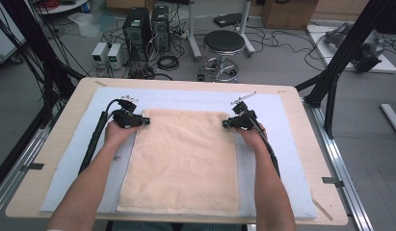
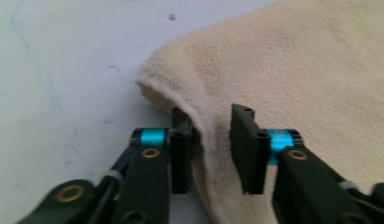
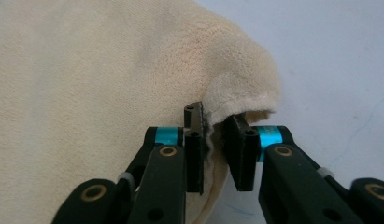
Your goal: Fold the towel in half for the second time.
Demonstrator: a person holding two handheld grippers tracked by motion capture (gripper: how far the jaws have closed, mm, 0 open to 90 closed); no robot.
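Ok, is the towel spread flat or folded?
Spread flat: the towel lies open on the blue mat, one rectangle, no fold line showing.

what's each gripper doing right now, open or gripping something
left gripper: closed on the towel at its far left corner
right gripper: closed on the towel's far right corner

Towel lies flat on mat, mat on bench. Left tool at towel's far left corner, right tool at far right corner, well apart. Stool on floor behind bench.
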